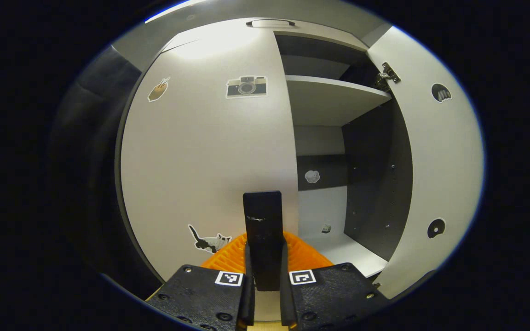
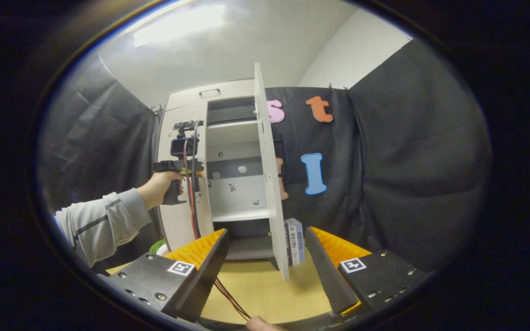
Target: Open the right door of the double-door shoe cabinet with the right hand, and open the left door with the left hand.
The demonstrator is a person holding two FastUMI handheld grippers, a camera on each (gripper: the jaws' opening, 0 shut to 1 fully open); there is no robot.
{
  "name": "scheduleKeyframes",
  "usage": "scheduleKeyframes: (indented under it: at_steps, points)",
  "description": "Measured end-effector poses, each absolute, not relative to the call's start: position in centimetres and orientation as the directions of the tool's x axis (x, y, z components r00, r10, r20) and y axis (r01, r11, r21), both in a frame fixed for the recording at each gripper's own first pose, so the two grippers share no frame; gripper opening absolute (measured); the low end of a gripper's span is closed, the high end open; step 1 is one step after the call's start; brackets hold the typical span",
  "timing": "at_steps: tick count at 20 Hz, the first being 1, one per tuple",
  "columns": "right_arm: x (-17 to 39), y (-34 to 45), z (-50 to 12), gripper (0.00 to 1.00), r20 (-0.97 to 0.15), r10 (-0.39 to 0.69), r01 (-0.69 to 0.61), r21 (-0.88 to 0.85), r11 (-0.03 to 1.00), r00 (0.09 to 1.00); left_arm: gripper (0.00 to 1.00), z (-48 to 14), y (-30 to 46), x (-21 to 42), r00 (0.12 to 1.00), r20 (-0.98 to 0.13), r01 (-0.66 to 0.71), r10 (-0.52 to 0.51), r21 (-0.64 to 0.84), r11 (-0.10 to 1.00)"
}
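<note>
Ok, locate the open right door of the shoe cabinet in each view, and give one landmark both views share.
Left gripper view: the right door stands swung open along the right side.
Right gripper view: the right door stands edge-on at centre, between this gripper's spread fingers.
Shared landmark: the upper shelf inside the cabinet.

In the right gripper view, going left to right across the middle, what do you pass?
Grey sleeve → hand on the left tool → open cabinet shelves → right door, swung out edge-on → books standing just past the door's lower edge.
</note>
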State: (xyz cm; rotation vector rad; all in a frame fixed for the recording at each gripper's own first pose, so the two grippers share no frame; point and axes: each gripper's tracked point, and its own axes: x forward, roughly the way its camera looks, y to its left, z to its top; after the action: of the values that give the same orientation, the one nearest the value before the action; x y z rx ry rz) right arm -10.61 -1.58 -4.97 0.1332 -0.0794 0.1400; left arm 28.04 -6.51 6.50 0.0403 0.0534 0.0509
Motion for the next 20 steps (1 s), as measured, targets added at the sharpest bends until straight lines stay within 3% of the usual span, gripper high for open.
scheduleKeyframes:
  at_steps: [13, 20]
  points:
    - [-9.4, -1.9, -6.4, 0.99, 0.026, 0.102, -0.105, 0.134, 0.985, 0.994, 0.2, 6.8, -4.4, 19.4, 0.997, -0.053, 0.057, -0.055, 0.033, 0.998]
    - [-9.5, -0.8, -6.2, 0.96, 0.024, 0.114, -0.116, 0.117, 0.986, 0.993, 0.2, 7.1, -2.8, 17.0, 0.997, -0.034, 0.065, -0.064, 0.035, 0.997]
